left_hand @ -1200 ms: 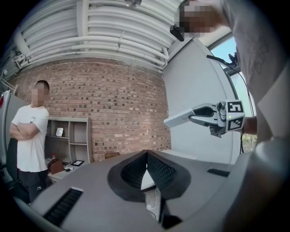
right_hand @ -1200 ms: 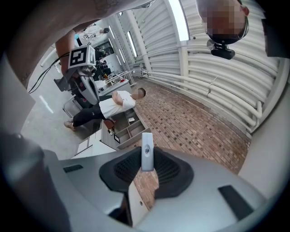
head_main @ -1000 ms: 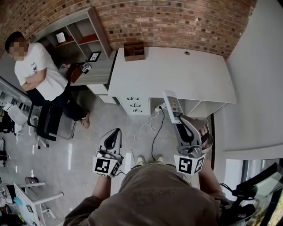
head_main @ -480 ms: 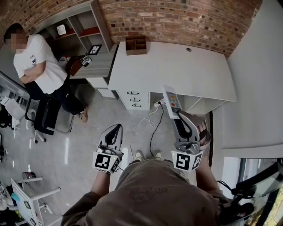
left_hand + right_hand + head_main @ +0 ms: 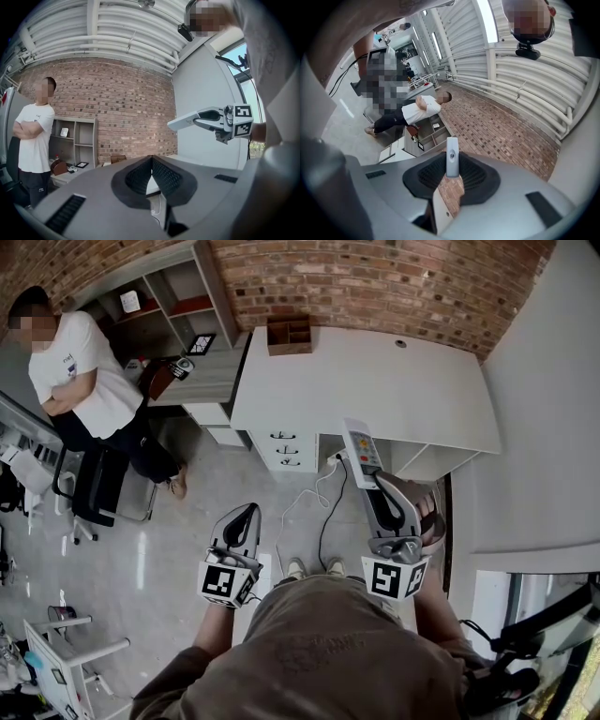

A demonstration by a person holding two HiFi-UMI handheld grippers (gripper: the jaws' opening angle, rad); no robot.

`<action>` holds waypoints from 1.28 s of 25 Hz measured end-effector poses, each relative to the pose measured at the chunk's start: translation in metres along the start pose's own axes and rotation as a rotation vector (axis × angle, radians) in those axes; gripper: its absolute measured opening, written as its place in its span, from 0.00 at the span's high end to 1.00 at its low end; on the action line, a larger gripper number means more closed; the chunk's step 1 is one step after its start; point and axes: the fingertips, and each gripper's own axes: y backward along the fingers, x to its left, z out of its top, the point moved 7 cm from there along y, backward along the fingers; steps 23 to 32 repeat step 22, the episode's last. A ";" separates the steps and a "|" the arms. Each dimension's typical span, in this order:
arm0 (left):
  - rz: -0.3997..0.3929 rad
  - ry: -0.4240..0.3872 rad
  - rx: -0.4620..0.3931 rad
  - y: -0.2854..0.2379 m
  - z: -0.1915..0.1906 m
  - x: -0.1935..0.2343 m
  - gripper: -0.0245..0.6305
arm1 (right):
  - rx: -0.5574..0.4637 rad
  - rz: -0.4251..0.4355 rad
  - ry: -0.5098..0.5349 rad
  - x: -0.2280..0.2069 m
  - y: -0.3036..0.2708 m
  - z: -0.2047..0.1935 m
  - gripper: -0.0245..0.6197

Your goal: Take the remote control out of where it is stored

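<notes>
**Head view.** The right claw is clenched on the near end of the slim white remote control with coloured buttons. The remote control projects forward from the claw tips, button face up, and is carried in the air. It is seen against the front edge of the white rectangular counter and rests on nothing. The left claw is held well to the left of the right claw, over the grey floor.

**Left gripper view.** The left claw is shut tight, pad against pad, and nothing is held in it. The right claw and the remote control are seen above and to its right, well apart from it.

**Right gripper view.** The remote control is seen end-on between the pads of the right claw, which press on it from both sides.

**Step in hand.** Removal is judged complete or nearly so, since the remote control is free of any holder. The storage place itself cannot be identified.

**Next move.** A transfer to the bare counter ahead of the right claw is judged likely. The grip should be kept firm and the remote control level. It should be lowered until it is supported before the claw is released.
</notes>
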 end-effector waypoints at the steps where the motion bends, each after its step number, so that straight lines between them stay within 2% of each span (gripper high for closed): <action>1: 0.002 0.001 0.003 0.001 -0.001 0.001 0.95 | 0.000 0.001 0.001 0.000 0.000 0.000 0.82; 32: 0.008 0.006 0.014 0.003 -0.006 -0.001 0.95 | -0.006 0.026 0.009 0.005 -0.001 -0.001 0.82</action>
